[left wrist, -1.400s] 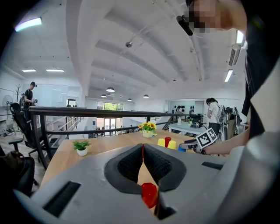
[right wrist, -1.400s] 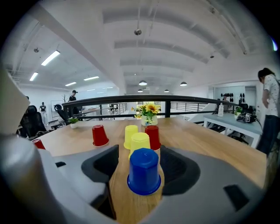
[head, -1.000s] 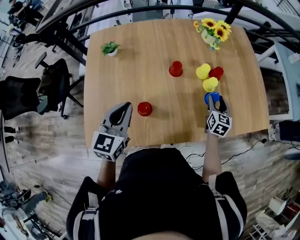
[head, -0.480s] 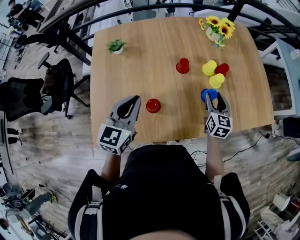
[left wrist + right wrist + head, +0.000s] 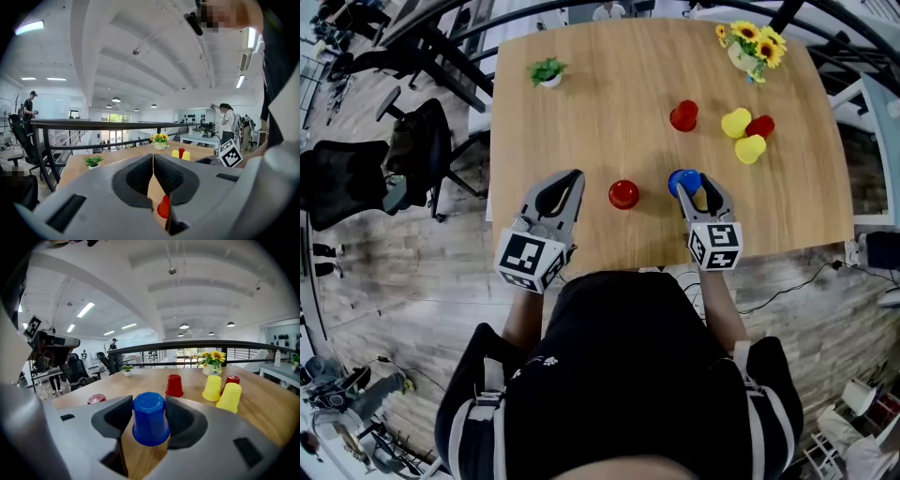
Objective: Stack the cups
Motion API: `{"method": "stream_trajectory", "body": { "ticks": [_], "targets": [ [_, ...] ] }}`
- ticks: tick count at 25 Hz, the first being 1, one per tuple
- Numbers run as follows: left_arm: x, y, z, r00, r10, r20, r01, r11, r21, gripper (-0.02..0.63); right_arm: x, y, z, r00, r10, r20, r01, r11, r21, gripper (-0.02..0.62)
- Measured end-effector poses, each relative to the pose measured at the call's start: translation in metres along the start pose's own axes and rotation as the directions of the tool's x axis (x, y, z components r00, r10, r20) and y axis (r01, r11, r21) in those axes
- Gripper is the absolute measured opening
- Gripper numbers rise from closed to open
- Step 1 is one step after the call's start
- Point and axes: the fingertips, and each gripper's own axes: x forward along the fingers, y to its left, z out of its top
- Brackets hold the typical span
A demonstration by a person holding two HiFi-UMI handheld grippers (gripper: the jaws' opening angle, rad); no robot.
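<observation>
My right gripper [image 5: 695,184] is shut on an upside-down blue cup [image 5: 681,179], which it holds near the table's front edge; in the right gripper view this blue cup [image 5: 150,423] fills the gap between the jaws of the right gripper [image 5: 149,404]. A red cup [image 5: 623,194] stands upside down just left of it. My left gripper [image 5: 569,178] is shut with nothing in it, left of that red cup [image 5: 164,207]. Farther back stand another red cup [image 5: 682,116], two yellow cups [image 5: 735,122] [image 5: 750,148] and a red one [image 5: 760,126].
A vase of sunflowers [image 5: 750,42] stands at the far right corner of the wooden table [image 5: 581,122], a small potted plant [image 5: 547,71] at the far left. A black office chair [image 5: 356,183] is on the floor to the left. The table's front edge runs just under both grippers.
My right gripper has carried the blue cup leftward, away from the yellow cups and close to the near red cup. The left gripper has barely moved.
</observation>
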Motion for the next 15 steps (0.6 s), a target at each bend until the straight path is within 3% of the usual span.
{"method": "stream_trajectory", "body": {
  "ticks": [15],
  "targets": [
    [-0.015,0.022,-0.009,1.0,0.019,-0.003,-0.019,1.0,-0.015,0.015,0.017,0.059,-0.026,0.991,0.096,-0.093,-0.103,0.992,-0.073,0.222]
  ]
}}
